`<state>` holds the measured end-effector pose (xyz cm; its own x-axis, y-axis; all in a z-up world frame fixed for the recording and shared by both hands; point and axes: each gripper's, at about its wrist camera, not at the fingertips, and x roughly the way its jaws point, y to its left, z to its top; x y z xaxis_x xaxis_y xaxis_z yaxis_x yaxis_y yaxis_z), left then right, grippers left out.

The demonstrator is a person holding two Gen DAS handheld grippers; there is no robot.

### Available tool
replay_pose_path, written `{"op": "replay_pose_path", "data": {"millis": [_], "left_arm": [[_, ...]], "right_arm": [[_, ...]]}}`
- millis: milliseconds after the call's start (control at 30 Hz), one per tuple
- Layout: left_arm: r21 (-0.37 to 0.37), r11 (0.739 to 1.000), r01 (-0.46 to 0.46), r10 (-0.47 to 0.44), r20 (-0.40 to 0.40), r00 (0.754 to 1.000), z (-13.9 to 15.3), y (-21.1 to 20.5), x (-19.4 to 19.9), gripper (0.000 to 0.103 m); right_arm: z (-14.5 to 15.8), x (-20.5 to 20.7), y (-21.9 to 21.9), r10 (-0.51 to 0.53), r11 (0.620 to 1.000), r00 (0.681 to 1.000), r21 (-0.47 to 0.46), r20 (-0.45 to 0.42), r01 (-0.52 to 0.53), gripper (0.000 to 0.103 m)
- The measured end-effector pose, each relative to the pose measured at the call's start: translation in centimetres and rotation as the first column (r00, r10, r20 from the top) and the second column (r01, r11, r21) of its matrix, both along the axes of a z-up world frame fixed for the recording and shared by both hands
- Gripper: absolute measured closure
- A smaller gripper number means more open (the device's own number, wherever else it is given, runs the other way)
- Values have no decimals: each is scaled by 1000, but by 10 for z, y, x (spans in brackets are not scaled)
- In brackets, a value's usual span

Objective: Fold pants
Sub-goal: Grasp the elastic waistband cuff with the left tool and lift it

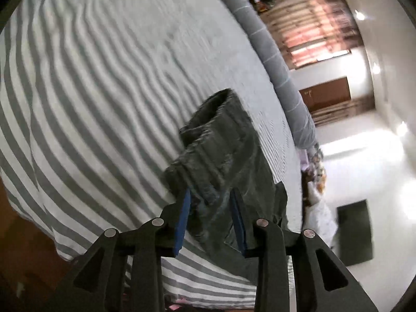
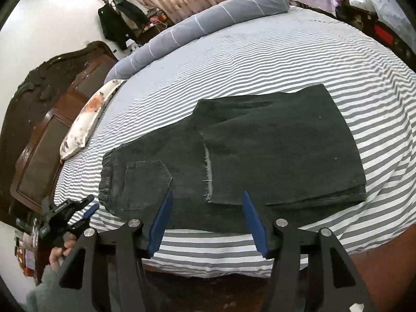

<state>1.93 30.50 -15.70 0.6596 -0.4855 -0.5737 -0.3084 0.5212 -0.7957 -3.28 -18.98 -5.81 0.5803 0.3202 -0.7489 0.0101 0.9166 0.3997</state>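
Dark grey denim pants (image 2: 260, 150) lie flat on the grey-and-white striped bed sheet (image 2: 260, 59), legs folded back over the upper part, a back pocket showing at the left. My right gripper (image 2: 208, 197) is open and empty, just above the pants' near edge. My left gripper (image 2: 89, 209) shows at the waistband's left end, open. In the left wrist view the left gripper (image 1: 210, 195) is open, its blue pads either side of the waistband of the pants (image 1: 221, 150).
A long grey bolster (image 2: 197, 23) lies along the bed's far side. A floral pillow (image 2: 88, 114) lies at the left by the dark wooden headboard (image 2: 41, 119). Wooden bed frame edge shows below the sheet. White floor with a dark mat (image 1: 355, 231) lies beyond.
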Motion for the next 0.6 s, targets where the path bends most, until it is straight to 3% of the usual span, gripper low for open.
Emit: {"op": "replay_pose_path", "data": {"millis": [333, 467, 600], "left_arm": [[-116, 993, -19, 19, 3, 1000, -40, 19, 18, 65], [-148, 989, -24, 27, 21, 999, -43, 22, 21, 63], [-155, 988, -17, 20, 20, 1000, -40, 17, -2, 63]], "right_arm": [[13, -10, 39, 6, 998, 1000, -56, -8, -7, 50], [19, -14, 54, 26, 999, 1000, -46, -10, -27, 50], [17, -10, 67, 72, 997, 997, -40, -3, -72, 50]]}}
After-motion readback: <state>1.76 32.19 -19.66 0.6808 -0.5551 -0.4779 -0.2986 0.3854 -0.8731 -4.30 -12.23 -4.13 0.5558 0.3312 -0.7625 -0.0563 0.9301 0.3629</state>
